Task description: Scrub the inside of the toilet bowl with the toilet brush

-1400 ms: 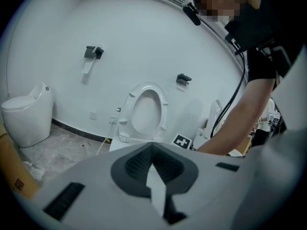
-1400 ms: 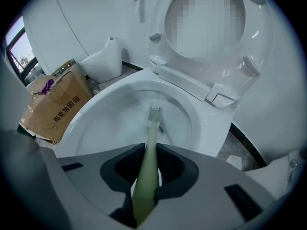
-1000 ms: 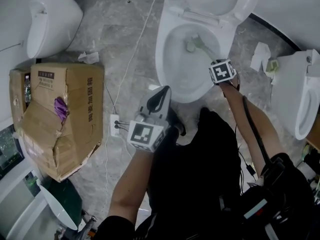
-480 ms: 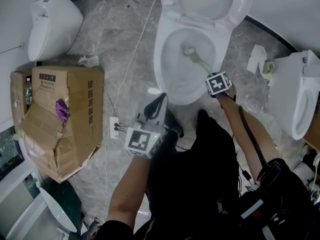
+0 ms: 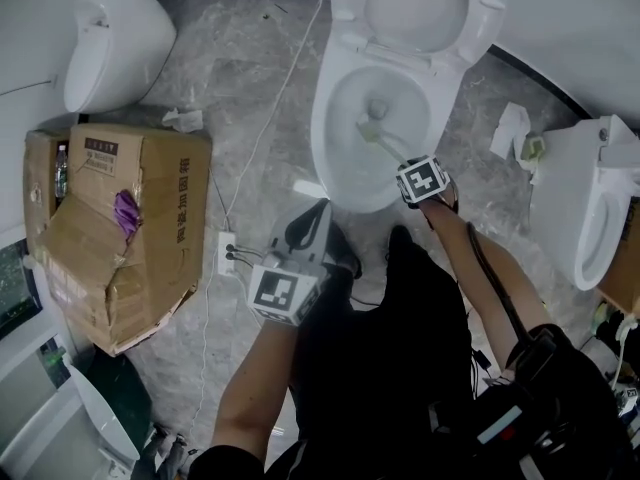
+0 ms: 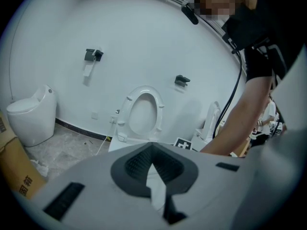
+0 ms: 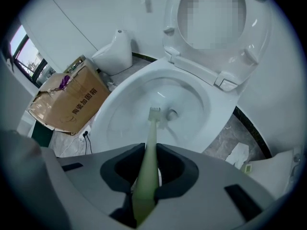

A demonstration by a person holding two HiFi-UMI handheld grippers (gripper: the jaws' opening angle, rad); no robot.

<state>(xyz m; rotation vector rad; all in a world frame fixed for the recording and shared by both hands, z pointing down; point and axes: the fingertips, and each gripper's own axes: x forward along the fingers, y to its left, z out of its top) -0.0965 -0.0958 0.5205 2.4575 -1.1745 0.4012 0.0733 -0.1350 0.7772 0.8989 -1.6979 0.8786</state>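
Note:
The white toilet bowl (image 5: pixel 325 118) stands open at the top of the head view, seat and lid (image 5: pixel 415 8) raised. A pale green toilet brush (image 5: pixel 385 143) reaches into it, its head low in the basin near the drain. My right gripper (image 5: pixel 408 166) hovers over the bowl's near right rim, shut on the brush handle (image 7: pixel 148 152); the bristle head (image 7: pixel 154 113) touches the wet inner wall beside the drain hole. My left gripper (image 5: pixel 312 218) hangs in front of the bowl above the floor, jaws together and holding nothing (image 6: pixel 152 159).
A torn cardboard box (image 5: pixel 115 228) sits on the left. Another white toilet (image 5: pixel 110 43) stands at the top left and a white fixture (image 5: pixel 585 208) at the right. A power strip with a cable (image 5: pixel 228 253) and crumpled paper (image 5: pixel 510 128) lie on the marble floor.
The right gripper has drawn back a little toward the near rim, and the brush head has slid from the bowl's far wall down toward the drain. The left gripper has stayed in place.

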